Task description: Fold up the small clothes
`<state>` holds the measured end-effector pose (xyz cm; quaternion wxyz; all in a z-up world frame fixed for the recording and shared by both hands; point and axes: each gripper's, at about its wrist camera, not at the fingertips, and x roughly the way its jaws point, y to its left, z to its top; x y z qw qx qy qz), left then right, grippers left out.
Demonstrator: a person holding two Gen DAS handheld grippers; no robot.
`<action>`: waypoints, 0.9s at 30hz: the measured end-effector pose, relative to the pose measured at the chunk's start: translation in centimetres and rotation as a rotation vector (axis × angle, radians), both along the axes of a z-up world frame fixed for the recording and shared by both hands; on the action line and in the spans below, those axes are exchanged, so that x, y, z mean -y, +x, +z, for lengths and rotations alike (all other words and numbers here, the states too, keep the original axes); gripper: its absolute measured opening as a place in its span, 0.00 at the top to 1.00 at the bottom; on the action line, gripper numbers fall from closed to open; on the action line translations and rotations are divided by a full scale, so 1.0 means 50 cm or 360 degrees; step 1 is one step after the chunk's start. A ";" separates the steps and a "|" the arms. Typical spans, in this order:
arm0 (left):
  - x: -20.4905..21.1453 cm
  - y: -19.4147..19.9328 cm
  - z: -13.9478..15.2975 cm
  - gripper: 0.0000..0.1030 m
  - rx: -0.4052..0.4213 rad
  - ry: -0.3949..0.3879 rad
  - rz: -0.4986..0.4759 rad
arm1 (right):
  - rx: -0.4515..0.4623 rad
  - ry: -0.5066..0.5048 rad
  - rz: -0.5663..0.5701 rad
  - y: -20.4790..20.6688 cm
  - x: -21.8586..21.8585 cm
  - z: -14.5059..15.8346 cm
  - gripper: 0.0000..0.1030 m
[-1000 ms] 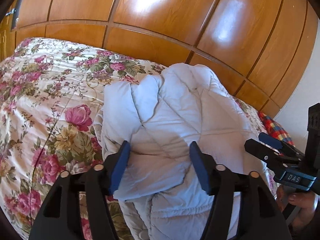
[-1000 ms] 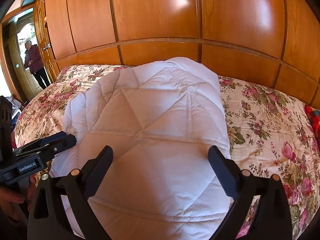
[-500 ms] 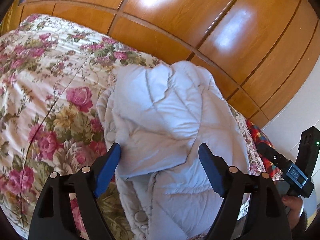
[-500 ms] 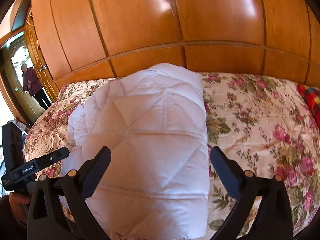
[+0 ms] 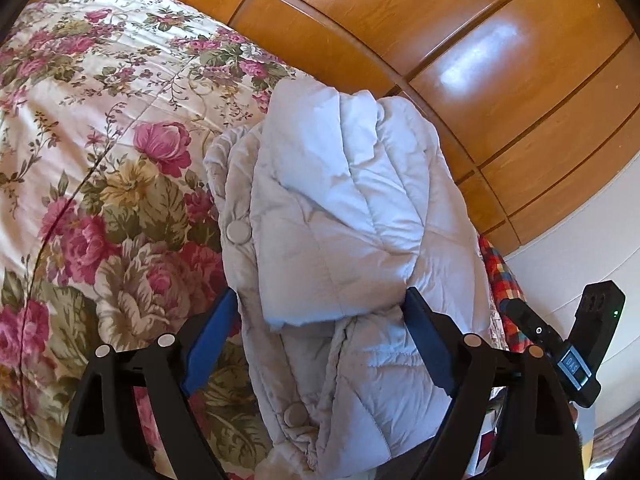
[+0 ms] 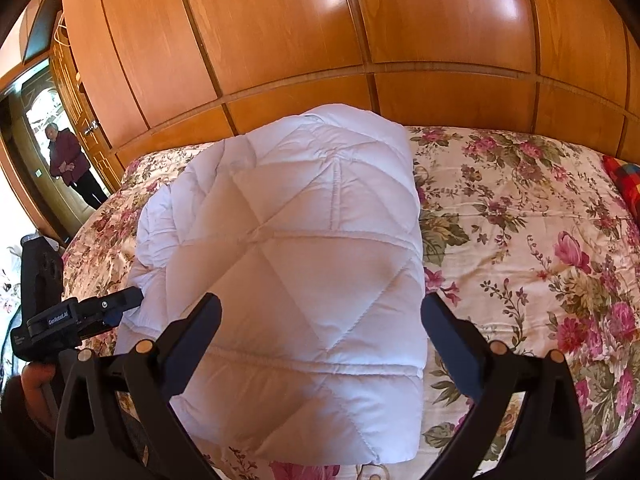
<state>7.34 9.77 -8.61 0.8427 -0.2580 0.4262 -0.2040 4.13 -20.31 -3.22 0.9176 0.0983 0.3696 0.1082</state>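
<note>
One white quilted jacket (image 6: 296, 272) lies folded on the floral bedspread (image 6: 520, 216), its snap buttons showing along one edge. Fingers of my left gripper (image 5: 320, 336) and right gripper (image 6: 320, 336) are spread wide, gripping nothing.

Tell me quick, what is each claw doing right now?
Left gripper: open, holding nothing, above the white quilted jacket.
Right gripper: open, holding nothing, above the same jacket.

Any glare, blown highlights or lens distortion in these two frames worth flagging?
Left wrist view: glare patches on the wardrobe panels, panel seams bowed by the fisheye, black corners. Right wrist view: the white quilted jacket is bright but keeps its stitching, glare sits on the wardrobe, and the doorway is overexposed behind a person.
</note>
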 end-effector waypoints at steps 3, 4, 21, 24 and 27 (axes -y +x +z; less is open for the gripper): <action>-0.004 0.015 -0.001 0.19 -0.0018 -0.0030 -0.0015 | -0.0026 0.0044 -0.0008 0.005 0.012 -0.003 0.03; -0.006 0.019 -0.003 0.19 -0.0029 -0.0042 -0.0018 | -0.0031 0.0059 -0.0013 0.007 0.016 -0.002 0.03; -0.032 0.086 -0.017 0.11 -0.0100 -0.0206 -0.0107 | -0.0245 0.0184 0.0081 0.083 0.071 -0.032 0.02; -0.041 0.099 -0.018 0.11 -0.0106 -0.0250 -0.0101 | -0.0258 0.0247 0.0068 0.088 0.085 -0.033 0.02; -0.036 0.113 -0.023 0.11 -0.0128 -0.0254 -0.0128 | -0.0288 0.0279 0.0099 0.096 0.091 -0.038 0.02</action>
